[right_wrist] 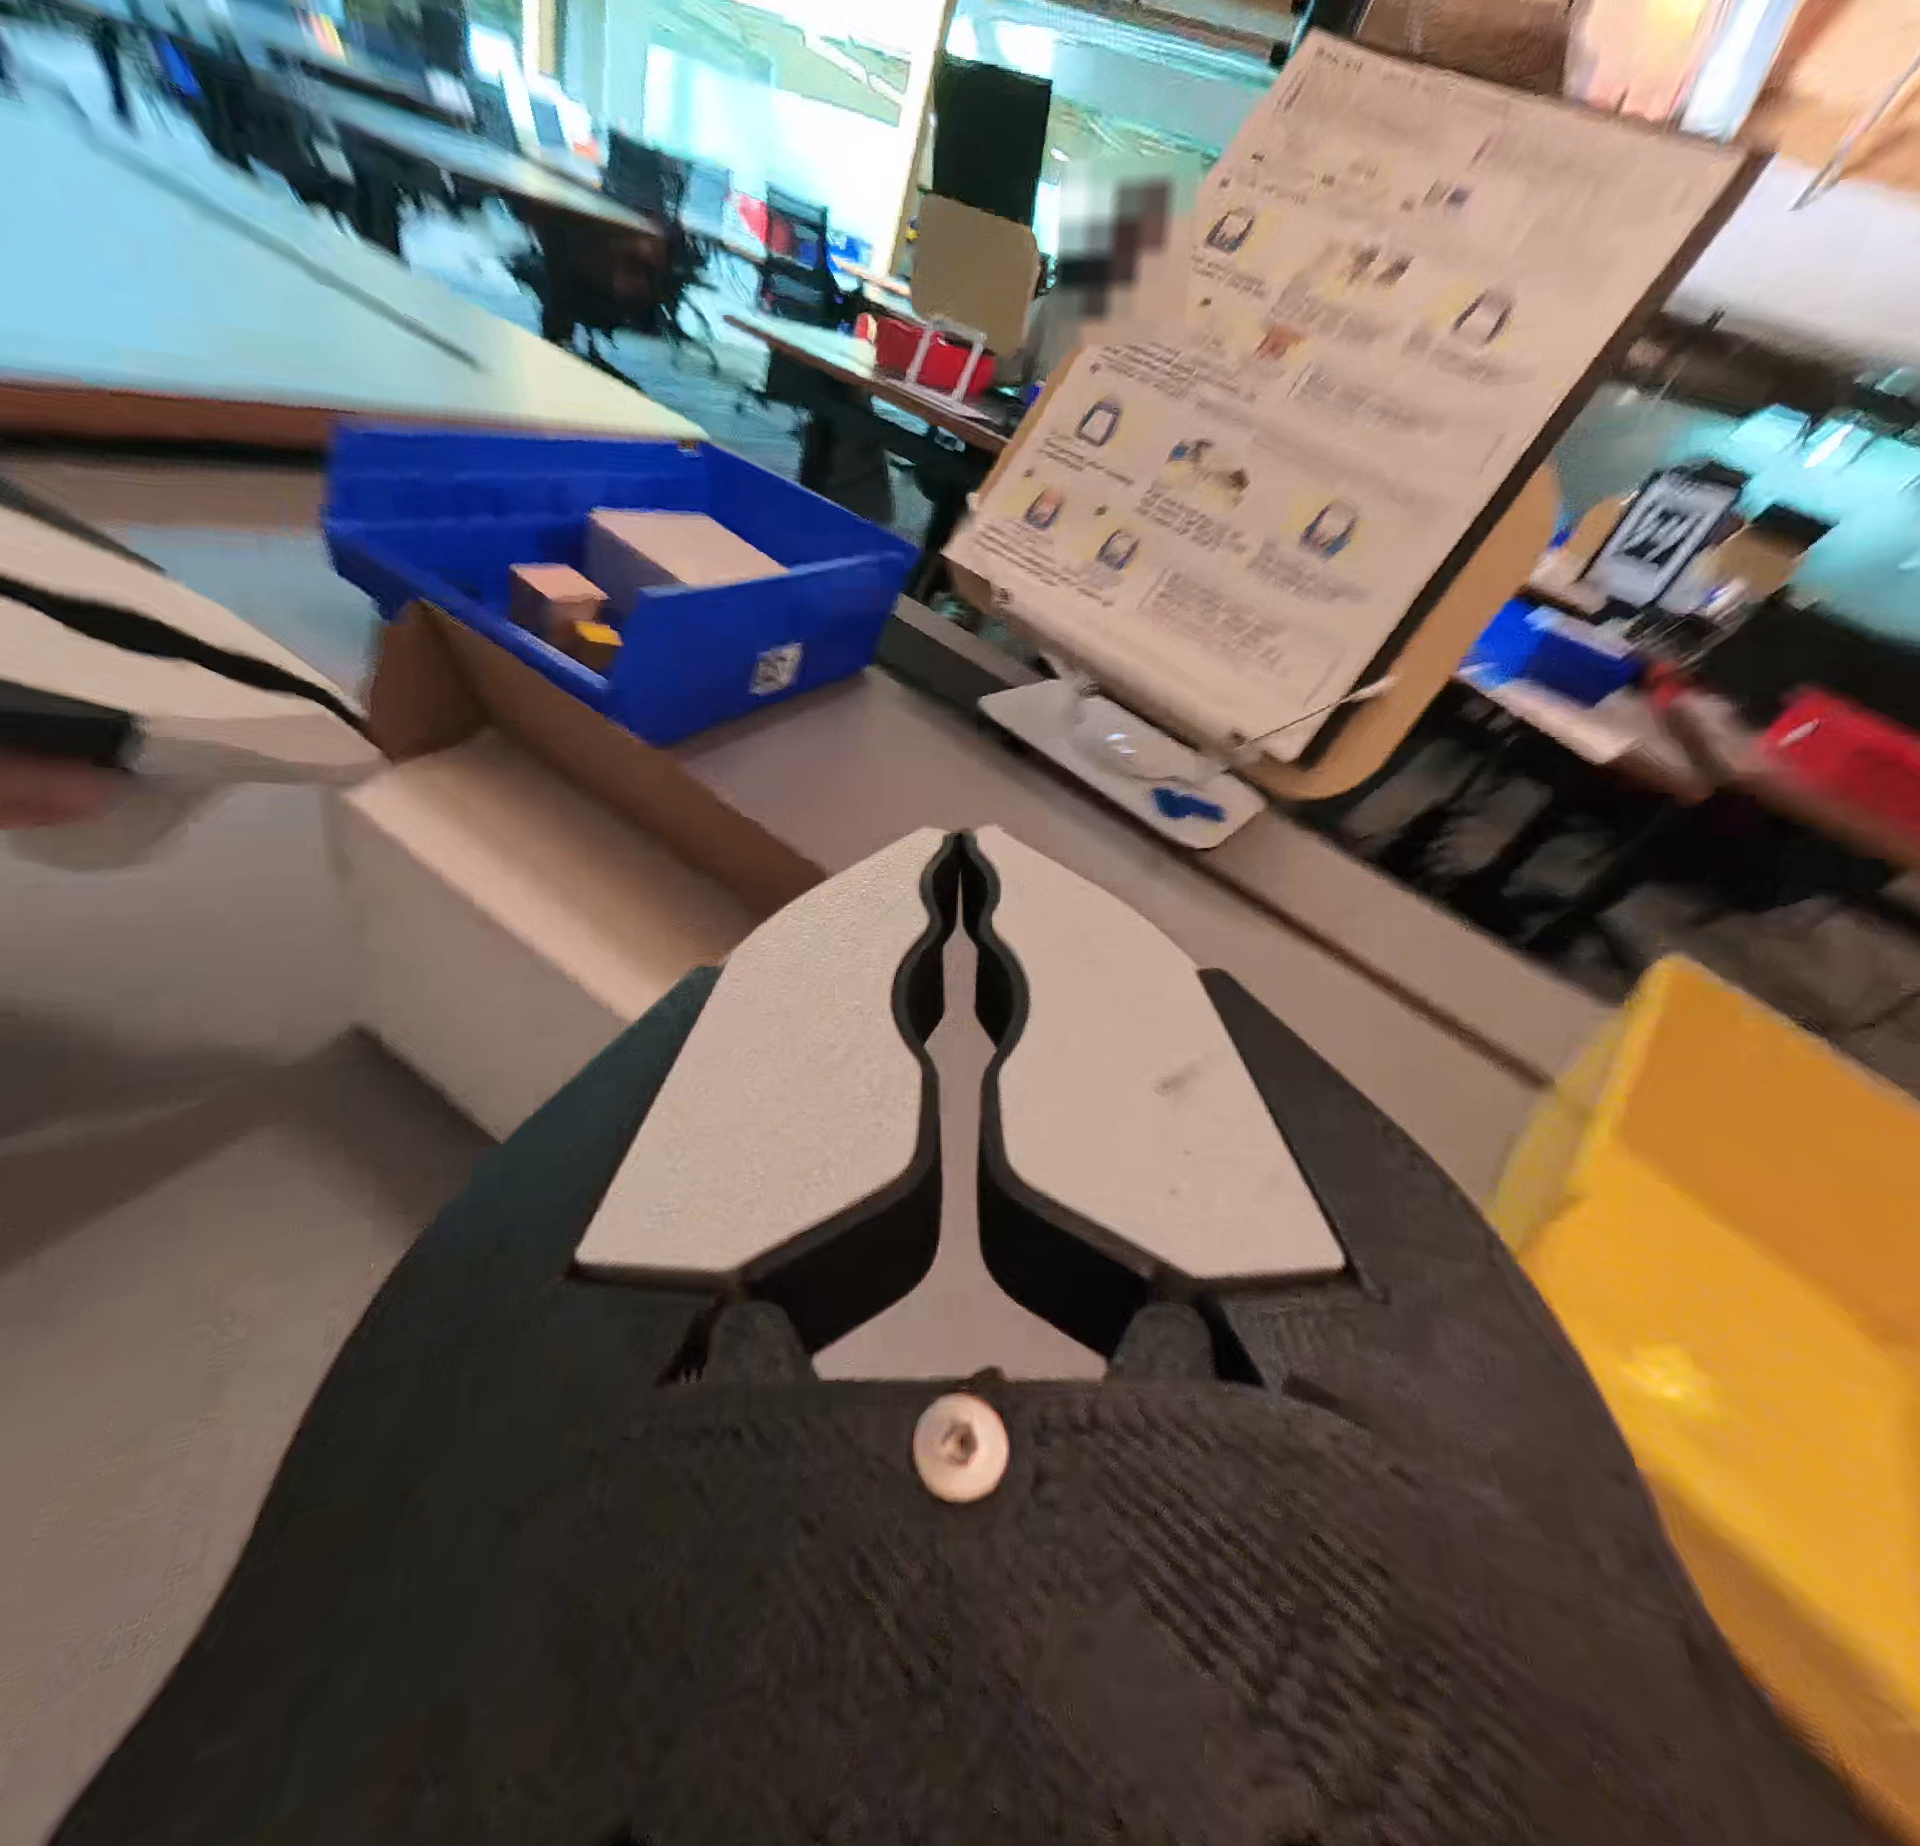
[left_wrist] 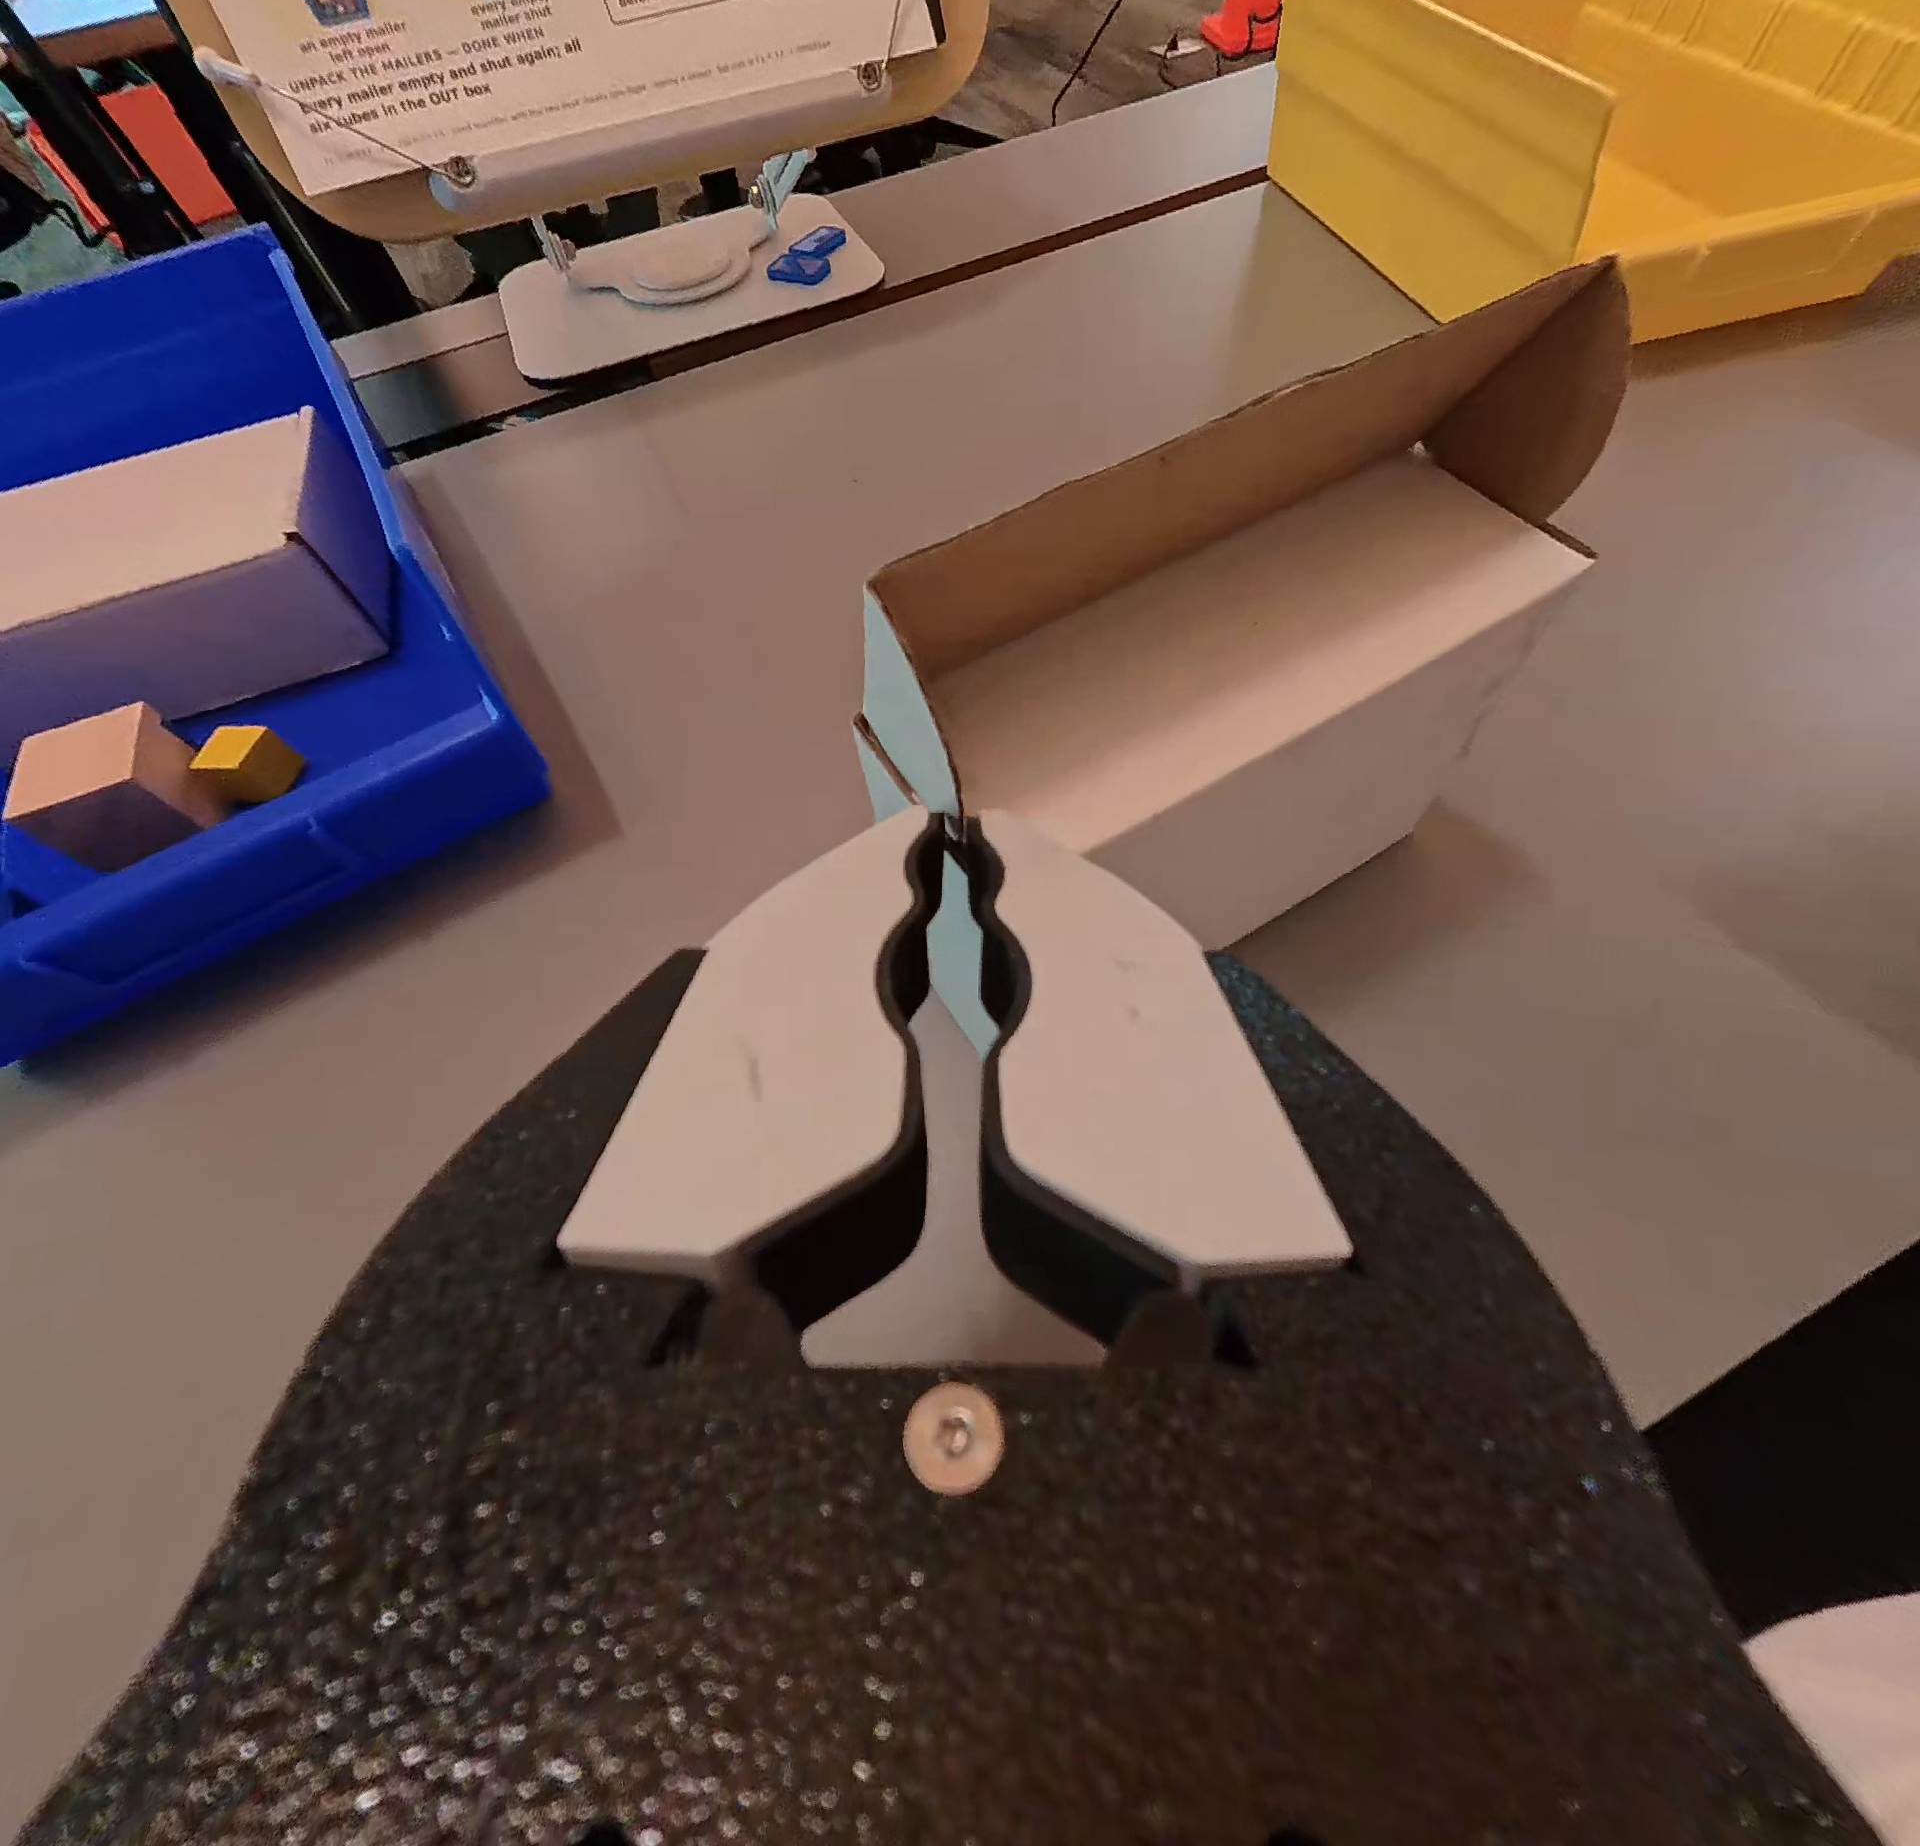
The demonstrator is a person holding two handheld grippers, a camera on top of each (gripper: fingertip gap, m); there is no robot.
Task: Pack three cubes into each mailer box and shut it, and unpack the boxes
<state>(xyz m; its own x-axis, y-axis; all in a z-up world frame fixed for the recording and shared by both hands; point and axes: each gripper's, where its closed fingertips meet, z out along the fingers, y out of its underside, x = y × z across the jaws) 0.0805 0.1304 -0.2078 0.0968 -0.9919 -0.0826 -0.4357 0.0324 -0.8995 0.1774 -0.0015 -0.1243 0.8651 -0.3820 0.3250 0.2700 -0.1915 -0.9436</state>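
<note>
Nearest the lens, the left gripper has its jaws pressed together on the near side flap of the mailer box, pinching thin card just at the tips. The box stands on the grey table at about one o'clock from the tool, its lid raised along the far edge; the inside is hidden from here, so whether any cubes are in it cannot be told. Out at nine to ten o'clock sits the blue bin holding a second white box, a large pale cube and a small yellow cube; the yellow bin lies at one to two o'clock.

The right gripper is closed on nothing, carried above the table — the picture is smeared.

The risks, as I judge them: the hold is only at the fingertips, so the flap could slip free, or crease or tear if pulled sideways — and with the right tool not bracing it, a light box may simply slide or tip with the pull.
</note>
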